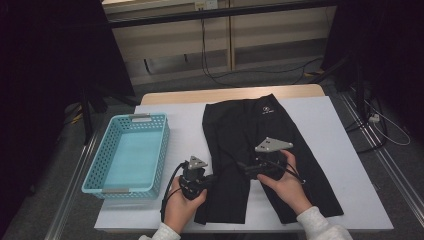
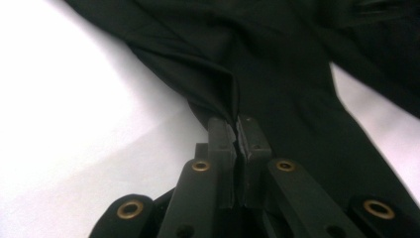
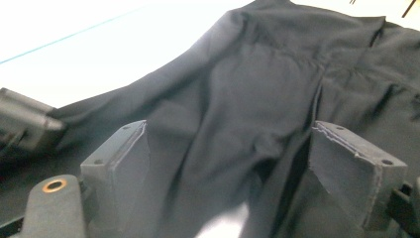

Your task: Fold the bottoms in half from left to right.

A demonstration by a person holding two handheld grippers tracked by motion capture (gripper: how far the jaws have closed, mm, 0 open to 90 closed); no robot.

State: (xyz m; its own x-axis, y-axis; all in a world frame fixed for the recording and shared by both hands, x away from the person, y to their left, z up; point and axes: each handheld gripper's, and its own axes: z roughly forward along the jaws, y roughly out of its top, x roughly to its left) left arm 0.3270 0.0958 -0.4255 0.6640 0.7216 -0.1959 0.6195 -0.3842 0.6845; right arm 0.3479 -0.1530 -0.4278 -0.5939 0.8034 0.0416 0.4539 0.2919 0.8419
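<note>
Black shorts (image 1: 260,135) lie flat on the white table (image 1: 325,135), waistband at the far side, both legs toward me. My left gripper (image 1: 206,179) lies low at the outer edge of the left leg. Its jaws are shut on a raised fold of the black cloth (image 2: 218,94), with the pads pinching the hem at the left gripper (image 2: 236,134). My right gripper (image 1: 246,169) hovers over the gap between the two legs, pointing left. In the right gripper view the right gripper (image 3: 228,148) stands open, with the cloth (image 3: 257,99) lying loose below and between the pads (image 3: 124,153).
An empty light-blue mesh basket (image 1: 162,150) sits on the table's left side, close to my left hand. White tabletop shows to the right of the shorts. The left gripper's body (image 3: 25,126) shows at the left of the right gripper view.
</note>
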